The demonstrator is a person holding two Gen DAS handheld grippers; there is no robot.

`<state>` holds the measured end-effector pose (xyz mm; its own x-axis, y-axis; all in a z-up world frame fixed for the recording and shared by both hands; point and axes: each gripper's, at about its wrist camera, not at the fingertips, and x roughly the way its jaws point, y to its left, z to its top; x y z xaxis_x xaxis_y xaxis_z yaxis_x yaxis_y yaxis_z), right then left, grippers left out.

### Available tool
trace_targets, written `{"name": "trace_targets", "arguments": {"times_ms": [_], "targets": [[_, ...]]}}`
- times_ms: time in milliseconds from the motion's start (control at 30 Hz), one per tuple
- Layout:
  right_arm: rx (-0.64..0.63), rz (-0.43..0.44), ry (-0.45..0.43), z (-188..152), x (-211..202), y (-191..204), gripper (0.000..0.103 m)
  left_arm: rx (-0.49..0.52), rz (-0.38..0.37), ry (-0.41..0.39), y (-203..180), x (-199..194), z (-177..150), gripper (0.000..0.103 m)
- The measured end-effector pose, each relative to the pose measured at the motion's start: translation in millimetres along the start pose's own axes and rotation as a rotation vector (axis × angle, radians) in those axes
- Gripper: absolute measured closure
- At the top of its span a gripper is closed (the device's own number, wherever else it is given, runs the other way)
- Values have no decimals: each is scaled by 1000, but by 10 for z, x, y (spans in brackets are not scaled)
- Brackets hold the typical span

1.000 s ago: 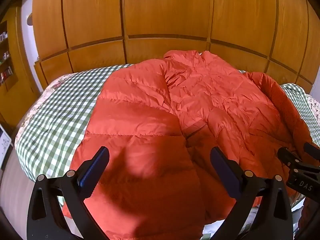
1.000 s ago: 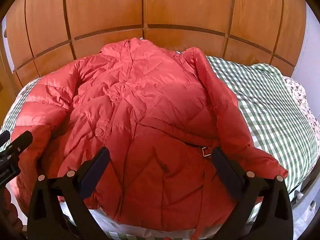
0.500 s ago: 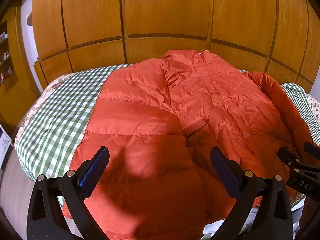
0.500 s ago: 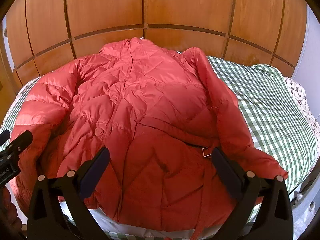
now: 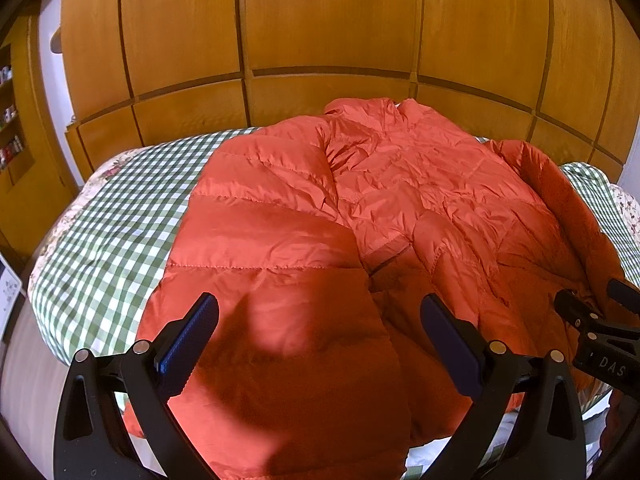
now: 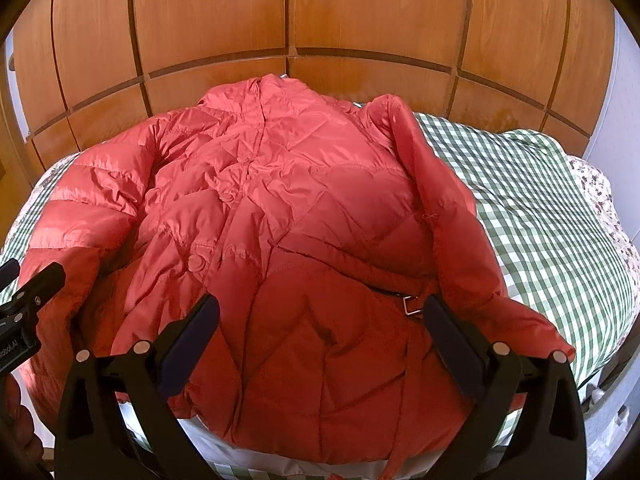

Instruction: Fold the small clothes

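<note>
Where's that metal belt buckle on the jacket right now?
In the right wrist view, the buckle lies on the jacket, low right, beside the right gripper right finger.

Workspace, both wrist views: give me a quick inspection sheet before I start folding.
Surface: bed with a green checked cover, flowered edge beyond.
Job's things: red padded jacket spread front up, unfolded, sleeves lying along its sides, hem at the near edge; metal buckle by the waist.
Clutter: nothing seen on the bed.
Grippers: left gripper and right gripper both above the hem, jaws wide open, holding nothing.
Cables: nothing seen.
Surroundings: wooden panelled wall behind the bed; shelves at far left.
</note>
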<state>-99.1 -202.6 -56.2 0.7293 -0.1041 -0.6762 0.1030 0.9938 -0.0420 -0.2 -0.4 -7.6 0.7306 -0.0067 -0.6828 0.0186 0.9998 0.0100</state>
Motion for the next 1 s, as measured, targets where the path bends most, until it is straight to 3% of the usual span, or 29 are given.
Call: {"name": "trace_targets", "arguments": {"times_ms": [1000], "targets": [[-8, -9, 10, -6, 39, -44, 2, 16, -24, 11, -22, 30, 5, 3]]}}
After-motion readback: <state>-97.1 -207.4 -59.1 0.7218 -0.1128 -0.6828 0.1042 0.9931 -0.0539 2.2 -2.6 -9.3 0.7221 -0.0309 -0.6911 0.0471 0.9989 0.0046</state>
